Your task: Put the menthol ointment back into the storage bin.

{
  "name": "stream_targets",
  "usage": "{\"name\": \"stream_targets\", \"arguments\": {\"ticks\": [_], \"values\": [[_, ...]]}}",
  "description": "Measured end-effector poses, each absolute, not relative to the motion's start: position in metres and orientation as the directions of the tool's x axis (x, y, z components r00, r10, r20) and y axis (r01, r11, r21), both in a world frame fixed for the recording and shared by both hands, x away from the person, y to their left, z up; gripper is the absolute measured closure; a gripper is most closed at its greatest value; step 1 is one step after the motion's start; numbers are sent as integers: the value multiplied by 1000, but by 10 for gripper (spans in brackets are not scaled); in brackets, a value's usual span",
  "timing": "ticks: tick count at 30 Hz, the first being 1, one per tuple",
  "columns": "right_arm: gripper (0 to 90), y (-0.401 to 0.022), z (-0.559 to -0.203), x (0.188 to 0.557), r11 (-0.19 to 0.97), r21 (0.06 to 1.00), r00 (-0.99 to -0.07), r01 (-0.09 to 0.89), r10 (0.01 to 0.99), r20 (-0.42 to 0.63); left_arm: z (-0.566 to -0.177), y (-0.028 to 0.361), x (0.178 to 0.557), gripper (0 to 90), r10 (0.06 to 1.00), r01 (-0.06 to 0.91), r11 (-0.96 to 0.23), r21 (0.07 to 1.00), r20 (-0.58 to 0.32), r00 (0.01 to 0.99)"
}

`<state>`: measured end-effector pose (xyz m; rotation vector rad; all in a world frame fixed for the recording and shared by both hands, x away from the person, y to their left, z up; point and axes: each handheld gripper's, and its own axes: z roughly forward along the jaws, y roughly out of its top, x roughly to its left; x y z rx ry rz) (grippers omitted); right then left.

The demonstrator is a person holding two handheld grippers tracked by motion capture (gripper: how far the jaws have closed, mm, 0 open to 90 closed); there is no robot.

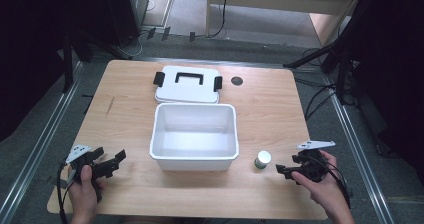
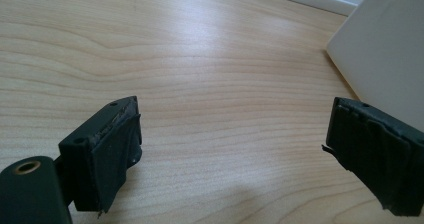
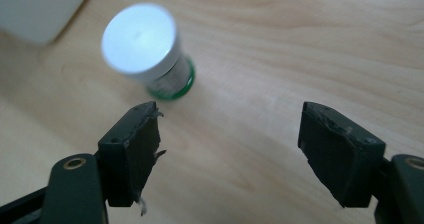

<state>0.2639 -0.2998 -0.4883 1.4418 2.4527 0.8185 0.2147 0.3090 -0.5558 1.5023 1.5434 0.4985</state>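
Observation:
A white open box [image 1: 194, 115] stands in the middle of the wooden table [image 1: 270, 109]. Its lid [image 1: 187, 84], with black handle and latches, lies flat just behind it. A small white-capped jar with a green base [image 1: 262, 159] stands upright right of the box's front corner. My right gripper [image 1: 283, 171] is open just right of the jar; in the right gripper view the jar [image 3: 147, 51] sits ahead and left of the jaws, outside them. My left gripper [image 1: 114, 163] is open near the front left, empty, with the box wall [image 2: 385, 54] at its right.
A small dark round hole [image 1: 237, 81] marks the table right of the lid. Metal rails run along both sides of the table, and cables lie on the floor at the right. Bare wood [image 2: 200, 84] stretches ahead of the left gripper.

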Motion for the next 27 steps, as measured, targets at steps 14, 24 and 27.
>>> {"name": "stream_targets", "arguments": {"ticks": [14, 24, 27], "values": [[205, -240, -474, 284, 625, 211, -642, 751, 766, 16, -556, 308, 212, 84, 937, 582, 161, 797, -309, 164], [192, -227, -468, 301, 617, 175, -629, 767, 777, 21, -556, 308, 214, 84, 933, 593, 153, 791, -313, 177], [209, -220, -476, 308, 619, 167, -629, 767, 777, 7, -556, 307, 215, 84, 934, 602, 140, 786, -306, 182]]}}
